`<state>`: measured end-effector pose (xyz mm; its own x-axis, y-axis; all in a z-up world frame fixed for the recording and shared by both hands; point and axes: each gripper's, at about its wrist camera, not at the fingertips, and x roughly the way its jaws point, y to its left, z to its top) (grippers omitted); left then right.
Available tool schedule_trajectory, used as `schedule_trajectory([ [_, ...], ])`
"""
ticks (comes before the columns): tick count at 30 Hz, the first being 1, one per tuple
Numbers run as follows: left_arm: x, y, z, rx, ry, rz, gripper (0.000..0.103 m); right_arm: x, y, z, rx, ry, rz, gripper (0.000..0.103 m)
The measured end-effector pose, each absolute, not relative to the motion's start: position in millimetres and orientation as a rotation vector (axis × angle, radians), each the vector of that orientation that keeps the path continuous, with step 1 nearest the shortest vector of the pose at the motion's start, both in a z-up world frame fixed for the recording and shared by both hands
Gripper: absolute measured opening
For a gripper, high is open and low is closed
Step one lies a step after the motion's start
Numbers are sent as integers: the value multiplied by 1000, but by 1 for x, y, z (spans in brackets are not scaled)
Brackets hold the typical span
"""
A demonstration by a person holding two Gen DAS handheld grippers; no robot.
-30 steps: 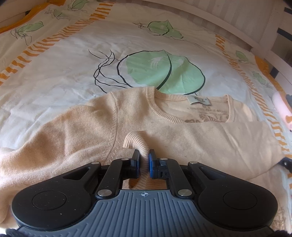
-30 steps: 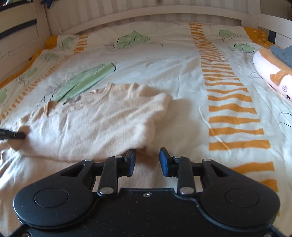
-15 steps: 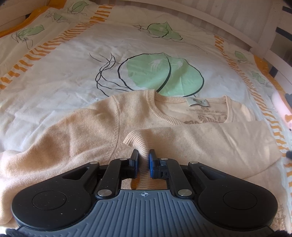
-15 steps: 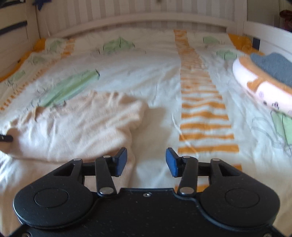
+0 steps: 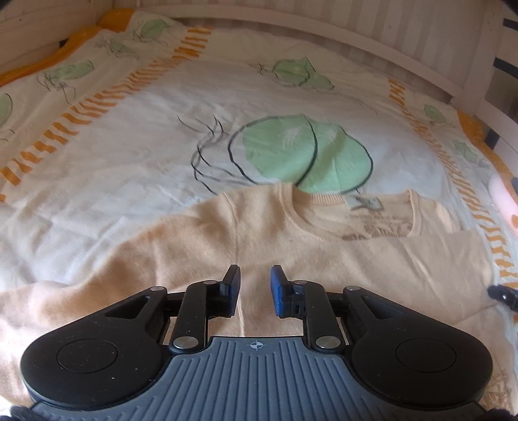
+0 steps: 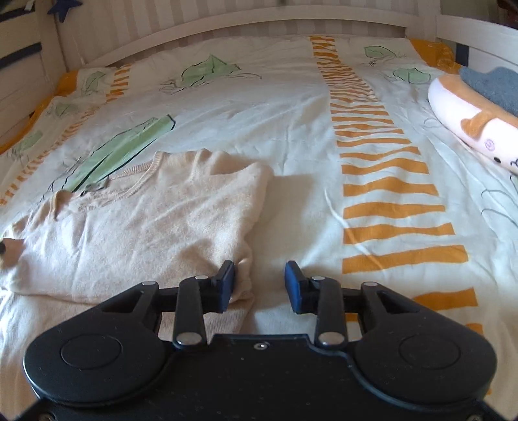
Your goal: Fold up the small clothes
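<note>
While both hand-held grippers gape empty, the sweater neck label blurs unreadable.

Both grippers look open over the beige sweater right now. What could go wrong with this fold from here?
1. The left sleeve lies spread outward, unfolded; a body fold now would probably trap it crooked.
2. The right gripper hovers at the folded edge of the sweater; closing there may pinch the bedsheet too.
3. The folded-over sleeve lies loose and could slide.

Patterned bedspread, plush pillow, bedrail
</note>
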<state>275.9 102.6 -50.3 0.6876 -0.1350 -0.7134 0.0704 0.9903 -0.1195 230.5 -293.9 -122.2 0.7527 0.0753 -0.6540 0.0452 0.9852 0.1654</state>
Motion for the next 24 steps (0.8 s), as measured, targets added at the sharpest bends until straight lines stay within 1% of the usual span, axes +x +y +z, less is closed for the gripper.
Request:
schedule_trajectory([
  [3,275,100,-46,-73,769,-127,21,227,-290,-119,131,731,33,43],
  [7,276,98,-48,-80,770,-146,22,217,-290,-119,138,744,38,43],
  [11,275,100,-53,-94,750,-155,22,197,-289,-115,108,716,31,45],
  [15,270,101,-58,-127,719,-188,24,180,-289,-110,104,678,26,51],
  [16,269,100,-60,-135,715,-196,26,177,-290,-110,116,672,28,53],
  [17,267,99,-61,-144,716,-198,26,174,-291,-111,131,670,31,58],
  [21,254,91,-62,-181,712,-218,27,171,-290,-109,164,653,39,60],
  [24,245,77,-59,-142,718,-241,28,178,-291,-106,178,651,54,61],
])
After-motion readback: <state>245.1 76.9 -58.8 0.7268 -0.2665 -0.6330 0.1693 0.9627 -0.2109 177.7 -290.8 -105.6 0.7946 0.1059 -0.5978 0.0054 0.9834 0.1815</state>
